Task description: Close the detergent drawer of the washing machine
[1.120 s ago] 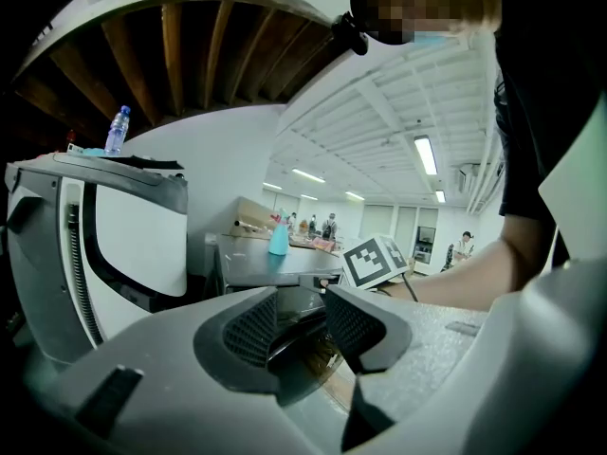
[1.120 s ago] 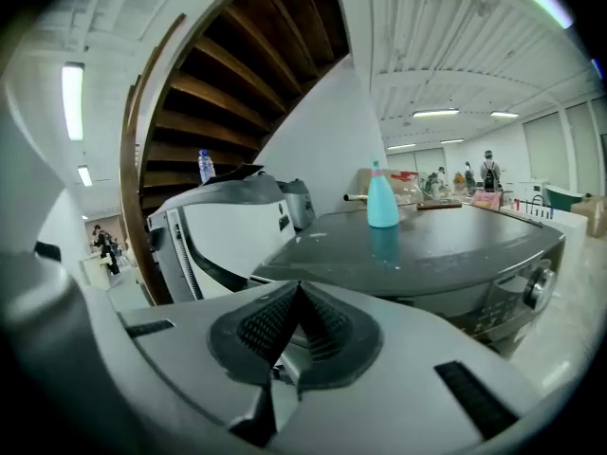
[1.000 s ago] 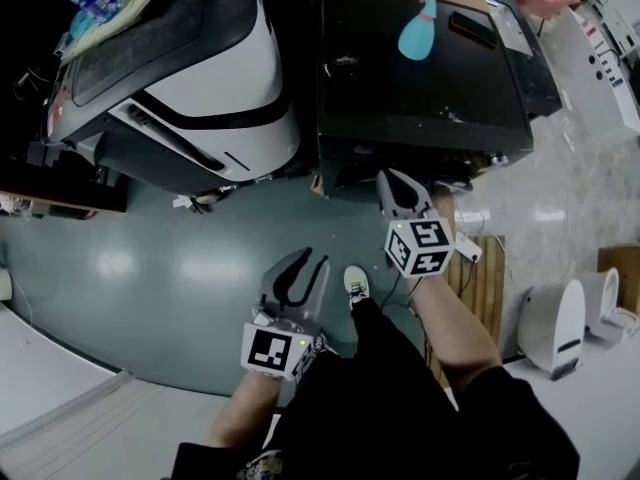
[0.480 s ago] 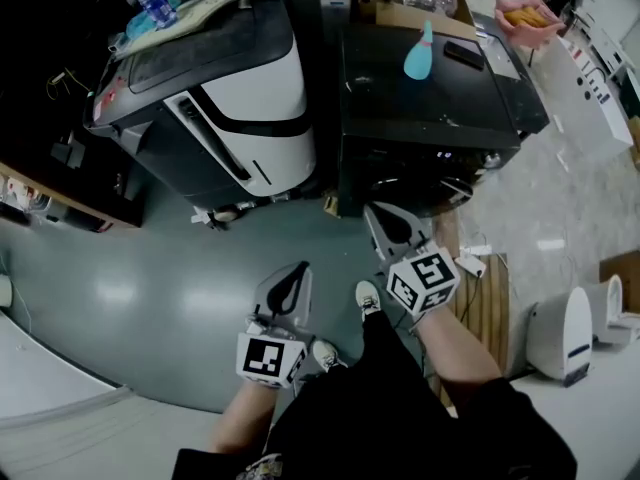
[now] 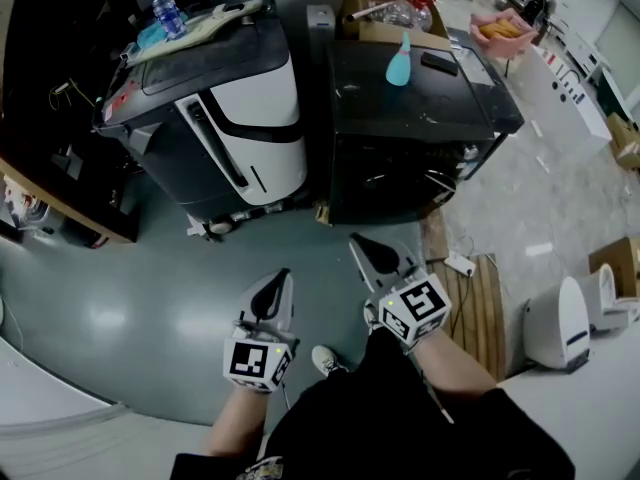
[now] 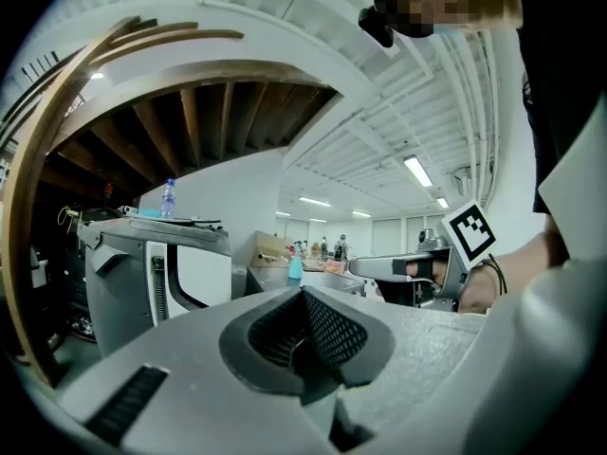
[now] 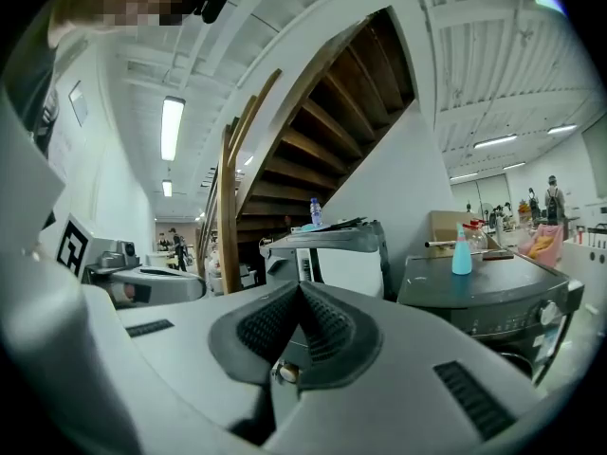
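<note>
Teal spray bottle (image 5: 398,61) stands near cardboard box (image 5: 372,30).

Spray bottle (image 5: 398,63) on washing machine (image 5: 400,118), second machine (image 5: 250,98) left of it, box (image 5: 372,33) behind

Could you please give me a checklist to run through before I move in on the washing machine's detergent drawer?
1. Left tongs shut and empty: ok.
2. Right tongs shut and empty: ok.
3. Tongs close to the black washing machine: not ok, both hang well short of it.
4. Detergent drawer found on its dark front: cannot tell.
5. Blue bottle upright on the machine's top: ok.
</note>
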{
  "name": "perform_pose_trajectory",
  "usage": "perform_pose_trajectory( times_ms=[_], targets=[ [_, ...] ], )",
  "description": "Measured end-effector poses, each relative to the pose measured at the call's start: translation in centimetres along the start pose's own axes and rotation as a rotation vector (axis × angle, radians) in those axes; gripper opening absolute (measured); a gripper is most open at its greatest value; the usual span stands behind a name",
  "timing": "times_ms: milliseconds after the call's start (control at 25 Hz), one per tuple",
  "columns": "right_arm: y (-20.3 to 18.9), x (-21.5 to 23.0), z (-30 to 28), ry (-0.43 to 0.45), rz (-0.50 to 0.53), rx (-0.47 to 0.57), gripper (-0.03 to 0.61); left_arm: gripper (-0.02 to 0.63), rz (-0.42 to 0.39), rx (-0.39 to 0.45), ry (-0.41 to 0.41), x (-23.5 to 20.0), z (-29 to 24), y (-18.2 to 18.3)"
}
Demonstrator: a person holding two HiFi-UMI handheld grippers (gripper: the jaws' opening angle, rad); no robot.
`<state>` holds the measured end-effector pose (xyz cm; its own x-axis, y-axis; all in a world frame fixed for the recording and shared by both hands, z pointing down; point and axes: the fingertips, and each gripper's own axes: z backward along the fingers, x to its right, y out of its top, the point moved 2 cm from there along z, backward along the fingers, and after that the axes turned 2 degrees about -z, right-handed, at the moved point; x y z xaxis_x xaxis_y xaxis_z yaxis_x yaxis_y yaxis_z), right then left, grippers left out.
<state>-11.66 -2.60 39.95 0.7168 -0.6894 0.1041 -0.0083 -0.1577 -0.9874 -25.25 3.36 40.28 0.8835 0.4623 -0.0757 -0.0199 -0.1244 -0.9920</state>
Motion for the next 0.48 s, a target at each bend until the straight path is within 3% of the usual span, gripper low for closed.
perform_pose_trajectory(
  times_ms=[240, 480],
  targets=[
    [0.4, -2.2, 2.7, 0.019, 0.030, -0.018, -0.002, 0.003, -0.001, -0.002, 0.014, 1.7, 1.0, -0.2],
    [0.3, -1.2, 6.1, 0.027, 0.033, -0.022, -0.002, 0.003, 0.013, -0.021, -0.009, 5.6, 0.0, -0.8]
  ],
)
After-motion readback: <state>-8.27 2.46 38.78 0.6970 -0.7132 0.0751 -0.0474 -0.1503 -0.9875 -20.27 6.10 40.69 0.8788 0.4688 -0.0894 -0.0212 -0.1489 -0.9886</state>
